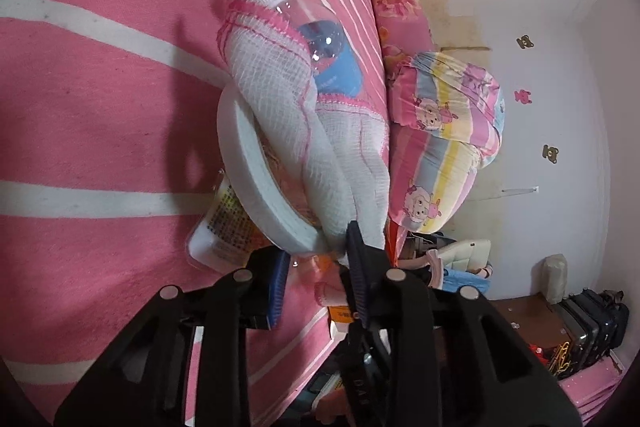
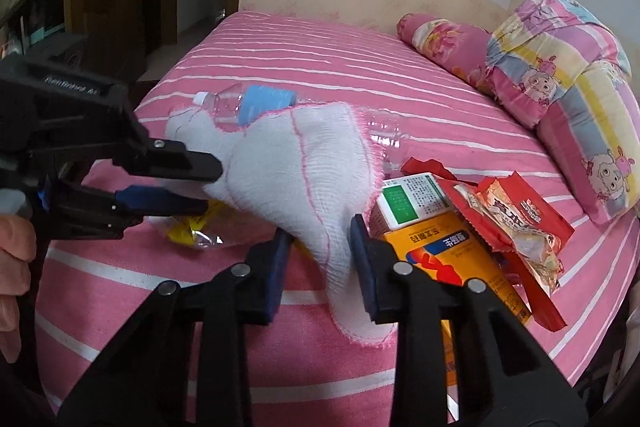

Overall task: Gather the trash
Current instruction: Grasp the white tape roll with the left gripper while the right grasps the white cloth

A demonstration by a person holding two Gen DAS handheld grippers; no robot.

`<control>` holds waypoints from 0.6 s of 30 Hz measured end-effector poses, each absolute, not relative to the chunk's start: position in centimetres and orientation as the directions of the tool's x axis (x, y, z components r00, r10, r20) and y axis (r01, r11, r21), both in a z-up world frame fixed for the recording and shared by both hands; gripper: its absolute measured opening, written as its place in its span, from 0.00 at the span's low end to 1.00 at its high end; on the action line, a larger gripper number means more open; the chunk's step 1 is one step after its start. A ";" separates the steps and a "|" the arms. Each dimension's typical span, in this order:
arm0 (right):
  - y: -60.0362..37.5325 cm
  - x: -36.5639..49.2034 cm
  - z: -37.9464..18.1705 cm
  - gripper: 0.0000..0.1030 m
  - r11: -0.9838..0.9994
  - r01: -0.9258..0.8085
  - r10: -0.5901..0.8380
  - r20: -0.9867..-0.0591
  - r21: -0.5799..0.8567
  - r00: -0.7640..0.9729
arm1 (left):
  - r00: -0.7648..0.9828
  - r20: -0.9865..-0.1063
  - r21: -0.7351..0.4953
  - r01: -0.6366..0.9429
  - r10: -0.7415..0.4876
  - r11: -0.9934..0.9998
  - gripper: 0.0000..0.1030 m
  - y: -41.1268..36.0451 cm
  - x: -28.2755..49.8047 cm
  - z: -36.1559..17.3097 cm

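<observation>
A white gauze cloth (image 1: 280, 87) with pink stitching lies draped over trash on the pink striped bed (image 1: 100, 107). My left gripper (image 1: 316, 251) is shut on its bunched end, next to the rim of a white round bowl (image 1: 240, 163). In the right wrist view the cloth (image 2: 304, 155) stretches from the left gripper (image 2: 212, 187) to my right gripper (image 2: 322, 267), whose blue pads pinch a narrow hanging fold. A clear bottle (image 2: 248, 103) with a white cap and blue label pokes out from under the cloth's far edge.
An orange box (image 2: 452, 247), a green and white box (image 2: 408, 199) and a red snack wrapper (image 2: 516, 223) lie right of the cloth, a yellow wrapper (image 2: 188, 227) left. Pillows and a folded quilt (image 2: 560, 87) fill the bed's far side. A hand (image 2: 12, 255) holds the left gripper.
</observation>
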State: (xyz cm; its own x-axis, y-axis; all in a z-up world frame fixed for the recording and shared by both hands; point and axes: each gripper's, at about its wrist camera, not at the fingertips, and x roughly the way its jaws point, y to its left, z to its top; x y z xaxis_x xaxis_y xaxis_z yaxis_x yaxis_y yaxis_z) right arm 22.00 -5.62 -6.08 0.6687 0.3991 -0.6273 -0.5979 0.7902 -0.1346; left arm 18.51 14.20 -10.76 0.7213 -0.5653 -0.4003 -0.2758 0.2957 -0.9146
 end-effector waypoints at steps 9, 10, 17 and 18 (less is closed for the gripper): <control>-6.6 22.2 -5.3 0.29 0.823 -0.562 0.406 -0.600 -0.089 0.689 | 0.760 -0.424 -0.902 -0.309 -0.493 0.301 0.43 16.0 16.9 -10.6; -6.6 22.2 -5.3 0.26 0.823 -0.563 0.409 -0.603 -0.080 0.684 | 0.760 -0.424 -0.903 -0.309 -0.493 0.299 0.43 16.1 17.0 -10.7; -6.9 21.8 -4.2 0.18 0.834 -0.547 0.420 -0.562 -0.071 0.712 | 0.773 -0.403 -0.911 -0.290 -0.489 0.292 0.21 16.4 16.8 -10.4; -7.1 21.6 -3.9 0.09 0.838 -0.541 0.421 -0.549 -0.069 0.722 | 0.776 -0.400 -0.912 -0.285 -0.487 0.295 0.20 16.5 16.8 -10.3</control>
